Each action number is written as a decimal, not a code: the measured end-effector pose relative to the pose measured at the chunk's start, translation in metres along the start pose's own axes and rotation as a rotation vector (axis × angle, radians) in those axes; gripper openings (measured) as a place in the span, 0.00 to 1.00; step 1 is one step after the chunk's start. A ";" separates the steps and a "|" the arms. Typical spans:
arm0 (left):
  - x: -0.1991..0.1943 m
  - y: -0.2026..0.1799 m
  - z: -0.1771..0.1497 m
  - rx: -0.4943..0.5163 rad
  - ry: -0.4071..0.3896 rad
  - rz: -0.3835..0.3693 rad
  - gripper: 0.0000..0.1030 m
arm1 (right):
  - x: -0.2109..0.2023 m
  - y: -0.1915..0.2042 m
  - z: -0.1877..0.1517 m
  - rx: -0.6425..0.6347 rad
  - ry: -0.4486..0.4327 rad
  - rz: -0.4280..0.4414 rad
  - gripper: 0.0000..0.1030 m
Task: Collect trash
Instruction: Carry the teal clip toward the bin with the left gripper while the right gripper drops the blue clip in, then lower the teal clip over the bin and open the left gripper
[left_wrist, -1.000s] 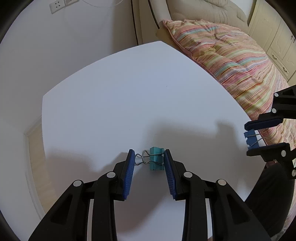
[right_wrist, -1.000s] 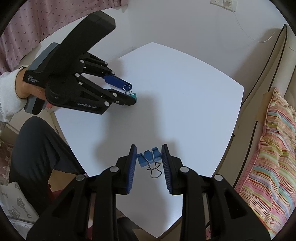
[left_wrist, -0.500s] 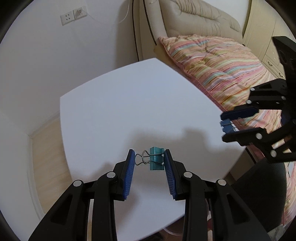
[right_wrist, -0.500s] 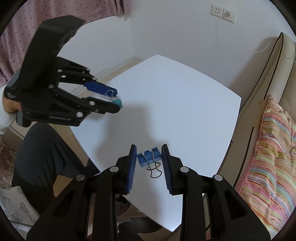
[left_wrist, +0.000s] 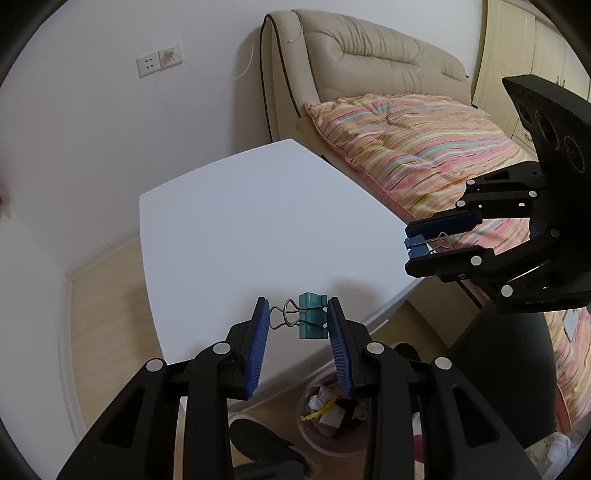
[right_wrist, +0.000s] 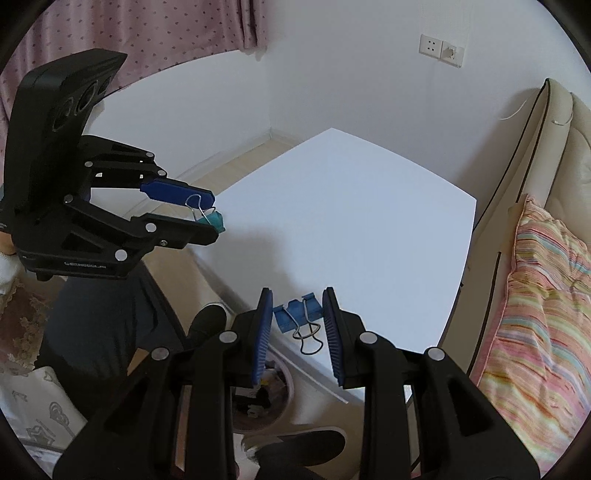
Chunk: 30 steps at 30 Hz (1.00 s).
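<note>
Since a second ago you have lifted both grippers off the white table (left_wrist: 236, 229) and drawn them back toward its near edge, so the trash bin (left_wrist: 334, 417) on the floor now shows below your left gripper (left_wrist: 295, 325).

That left gripper is narrowed onto the teal binder clip (left_wrist: 312, 322), one pad on the clip's body and the other against its wire handles, so the clip hangs crosswise in the air rather than lying on the table. Your right gripper (right_wrist: 297, 319) is likewise closed on the blue binder clip (right_wrist: 295, 314), pads on its two ends, wire loops dangling toward you.

Both clips are carried clear of the tabletop, probably so they can be dropped in one trip. From the right wrist view the bin's rim (right_wrist: 286, 384) lies just beneath the fingers, at the table's near edge, beside your shoes.
</note>
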<state>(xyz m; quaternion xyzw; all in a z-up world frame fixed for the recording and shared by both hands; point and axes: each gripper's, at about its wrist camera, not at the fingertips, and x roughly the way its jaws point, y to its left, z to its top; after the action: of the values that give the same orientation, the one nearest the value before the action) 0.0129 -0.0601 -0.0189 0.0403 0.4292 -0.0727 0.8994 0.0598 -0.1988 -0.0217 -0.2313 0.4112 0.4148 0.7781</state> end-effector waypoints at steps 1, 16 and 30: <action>-0.002 -0.002 -0.003 -0.002 -0.003 -0.002 0.31 | -0.003 0.004 -0.005 0.004 -0.007 -0.001 0.27; -0.007 -0.017 -0.062 -0.065 0.016 -0.015 0.31 | 0.001 0.057 -0.060 0.047 0.014 0.050 0.27; -0.016 -0.006 -0.074 -0.093 0.011 -0.008 0.31 | 0.013 0.065 -0.065 0.061 0.002 0.068 0.90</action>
<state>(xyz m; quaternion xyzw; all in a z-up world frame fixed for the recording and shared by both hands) -0.0553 -0.0549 -0.0531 -0.0029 0.4372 -0.0558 0.8976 -0.0198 -0.2024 -0.0695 -0.1937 0.4322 0.4280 0.7697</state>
